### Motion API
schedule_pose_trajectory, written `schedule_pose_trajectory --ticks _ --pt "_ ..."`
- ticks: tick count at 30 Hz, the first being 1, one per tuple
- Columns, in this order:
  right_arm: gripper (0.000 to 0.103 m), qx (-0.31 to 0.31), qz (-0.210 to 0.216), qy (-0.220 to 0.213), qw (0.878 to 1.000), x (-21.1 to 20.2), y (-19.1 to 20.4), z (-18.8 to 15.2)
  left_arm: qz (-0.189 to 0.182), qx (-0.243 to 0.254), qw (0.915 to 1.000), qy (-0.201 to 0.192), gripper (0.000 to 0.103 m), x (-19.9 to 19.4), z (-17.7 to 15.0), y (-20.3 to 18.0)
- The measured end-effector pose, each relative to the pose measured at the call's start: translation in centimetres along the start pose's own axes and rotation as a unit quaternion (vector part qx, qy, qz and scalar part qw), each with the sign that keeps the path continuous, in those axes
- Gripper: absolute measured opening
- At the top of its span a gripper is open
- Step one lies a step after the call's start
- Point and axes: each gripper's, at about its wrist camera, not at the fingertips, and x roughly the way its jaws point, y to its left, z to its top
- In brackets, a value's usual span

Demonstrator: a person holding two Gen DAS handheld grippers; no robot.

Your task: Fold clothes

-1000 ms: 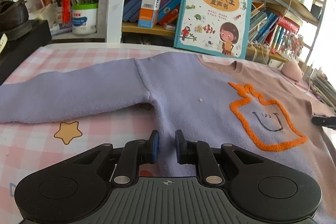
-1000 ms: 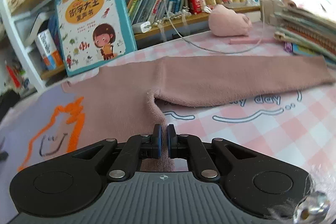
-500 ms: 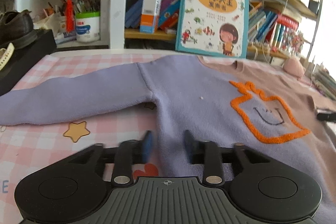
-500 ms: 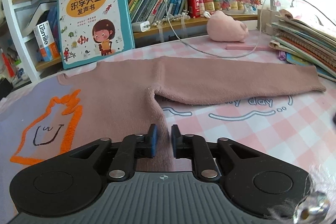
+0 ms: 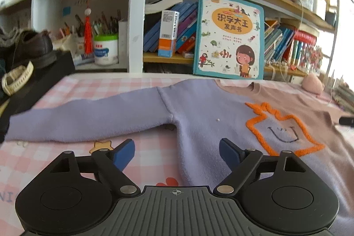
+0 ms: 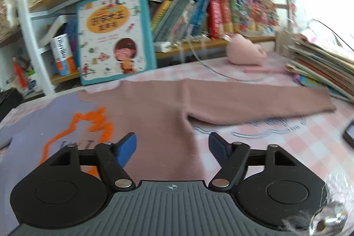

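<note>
Left wrist view showed the left tongs (image 5: 177, 153) with jaws that had just been opening, now spread wide over the sweater (image 5: 205, 116) edge, gripping nothing. The right tongs (image 6: 172, 146) had likewise just been opening and stood wide, empty. Beyond them the sweater lay flat on the checked bench (image 6: 298, 147), sleeves outstretched, below a picture book (image 5: 229, 35).

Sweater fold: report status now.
Left gripper and right gripper just opened, empty. Sweater flat, sleeves spread. Nothing in the way.
</note>
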Motion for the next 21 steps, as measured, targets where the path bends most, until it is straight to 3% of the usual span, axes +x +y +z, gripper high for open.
schedule_pose_trajectory --ticks 9,21 --pt "0.083 -0.076 0.050 0.008 0.996 1.0 5.4 0.0 0.047 0.068 0.9966 -0.007 0.094 -0.7 -0.7 -0.9" --pt "0.086 -0.183 0.153 -0.002 0.971 2.9 13.0 0.4 0.088 0.063 0.9941 -0.014 0.095 -1.4 -0.6 0.4"
